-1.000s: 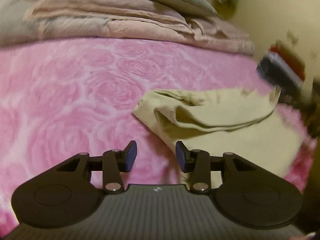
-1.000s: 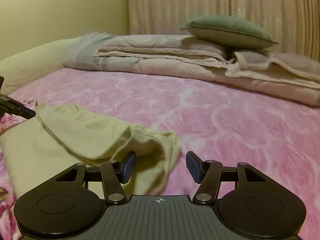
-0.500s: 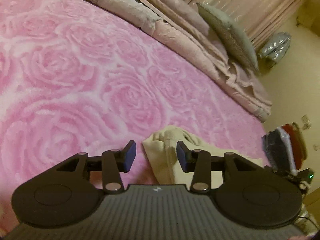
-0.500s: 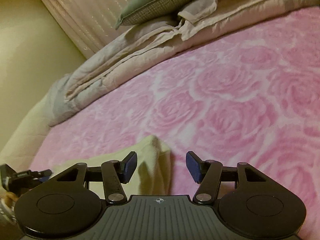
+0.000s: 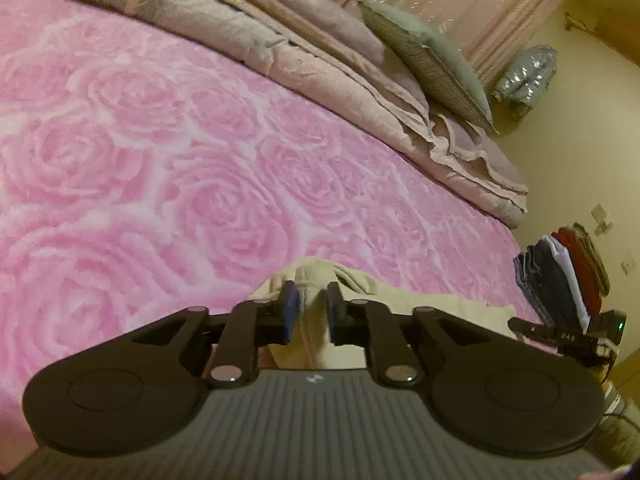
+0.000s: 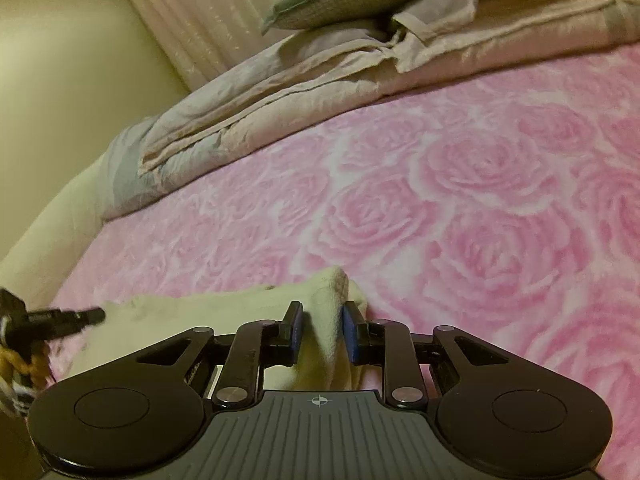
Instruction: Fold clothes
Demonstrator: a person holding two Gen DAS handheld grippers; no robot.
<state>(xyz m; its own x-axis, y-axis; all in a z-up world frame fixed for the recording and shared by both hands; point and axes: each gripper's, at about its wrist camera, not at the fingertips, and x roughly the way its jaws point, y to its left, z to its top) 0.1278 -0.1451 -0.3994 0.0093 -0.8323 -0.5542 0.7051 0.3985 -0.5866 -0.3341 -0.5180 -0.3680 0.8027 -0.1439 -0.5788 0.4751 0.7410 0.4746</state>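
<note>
A pale yellow garment (image 5: pixel 384 300) lies on the pink rose-patterned bed cover (image 5: pixel 168 184) at the near edge. My left gripper (image 5: pixel 311 307) is shut on a bunched corner of it; cloth fills the gap between its blue pads. In the right wrist view the same yellow garment (image 6: pixel 224 312) spreads to the left, and my right gripper (image 6: pixel 323 330) is shut on another raised corner of it. Most of the garment is hidden under both gripper bodies. The other gripper's tip (image 6: pixel 60 318) shows at the left edge.
A folded beige-pink duvet (image 5: pixel 328 80) and a grey-green pillow (image 5: pixel 432 64) lie along the far side of the bed. A stack of folded clothes (image 5: pixel 560 272) stands at the right by the yellow wall. Curtains (image 6: pixel 224 8) hang behind.
Both grippers dropped to the garment's near corners, tilted, and went from open to shut on the cloth. The garment now sits bunched between each pair of pads.
</note>
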